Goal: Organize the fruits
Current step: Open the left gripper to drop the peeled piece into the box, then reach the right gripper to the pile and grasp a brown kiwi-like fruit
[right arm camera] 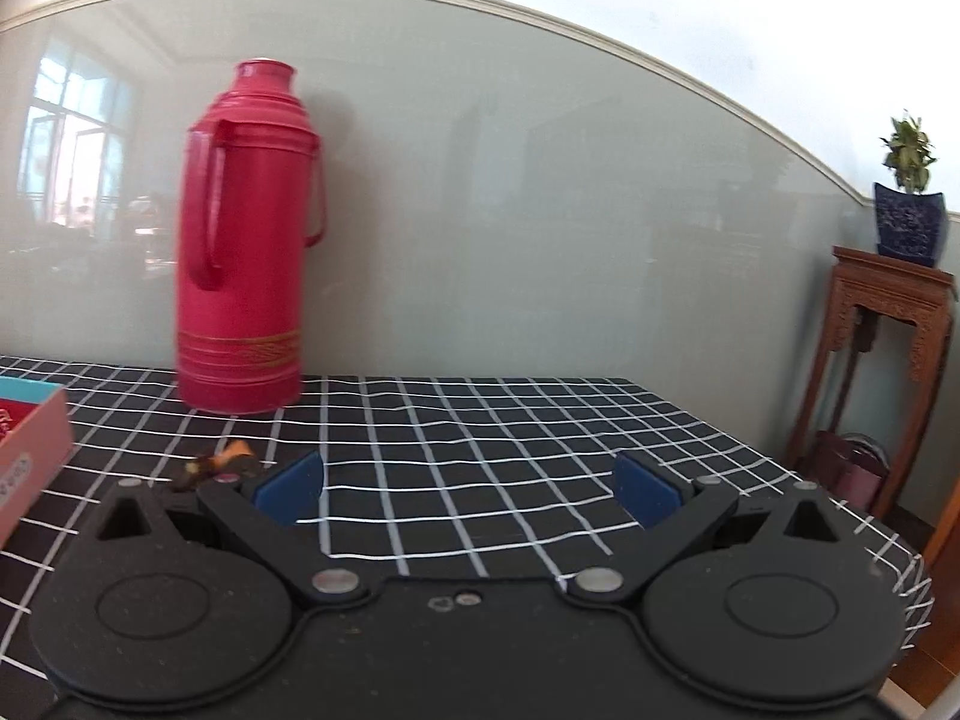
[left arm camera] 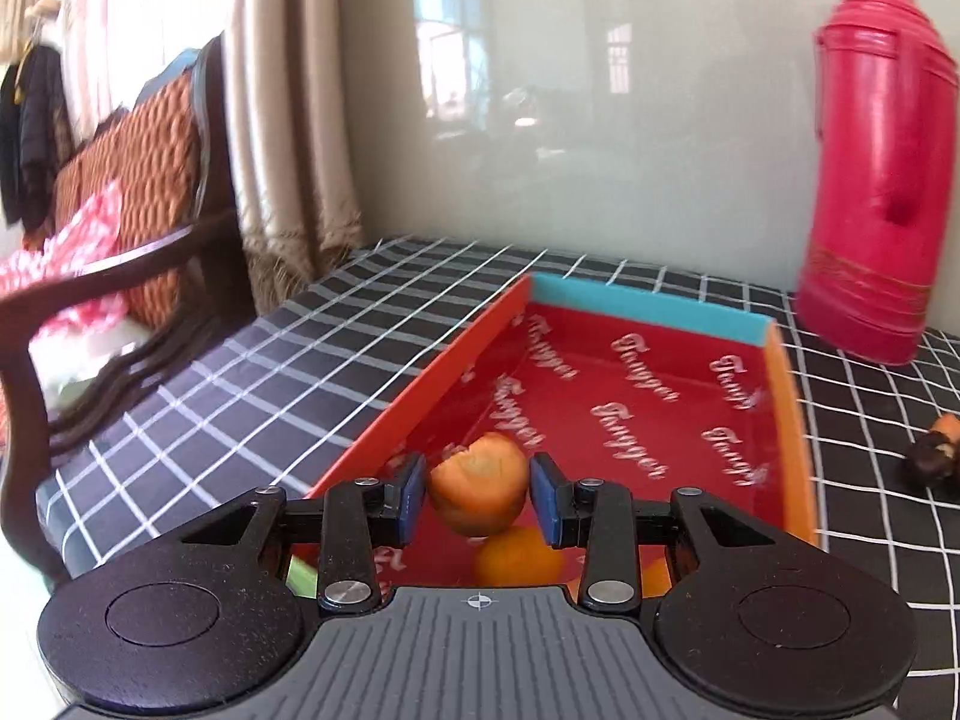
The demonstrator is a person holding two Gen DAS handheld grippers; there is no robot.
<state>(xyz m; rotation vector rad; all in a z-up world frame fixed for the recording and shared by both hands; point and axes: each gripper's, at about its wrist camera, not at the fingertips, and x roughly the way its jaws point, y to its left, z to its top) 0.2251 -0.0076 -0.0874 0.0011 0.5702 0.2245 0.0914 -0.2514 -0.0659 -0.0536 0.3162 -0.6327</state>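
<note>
My left gripper [left arm camera: 479,492] is shut on an orange fruit [left arm camera: 477,483], its blue pads pressed against both sides, held above the near end of a red box [left arm camera: 636,324] with an orange rim and a teal far wall. Under it, inside the box, lies another orange fruit [left arm camera: 519,558], and more orange shows at the lower right. A dark fruit with an orange part [left arm camera: 933,456] lies on the cloth to the right of the box; in the right wrist view this dark fruit [right arm camera: 219,465] lies just beyond the left finger. My right gripper [right arm camera: 468,489] is open over the cloth, nothing between its fingers.
A tall red thermos [right arm camera: 246,252] stands on the black checked tablecloth [right arm camera: 510,438] against the glossy wall. A wooden chair with an orange cushion [left arm camera: 138,180] stands left of the table. A carved wooden stand [right arm camera: 888,360] with a potted plant stands past the table's right edge.
</note>
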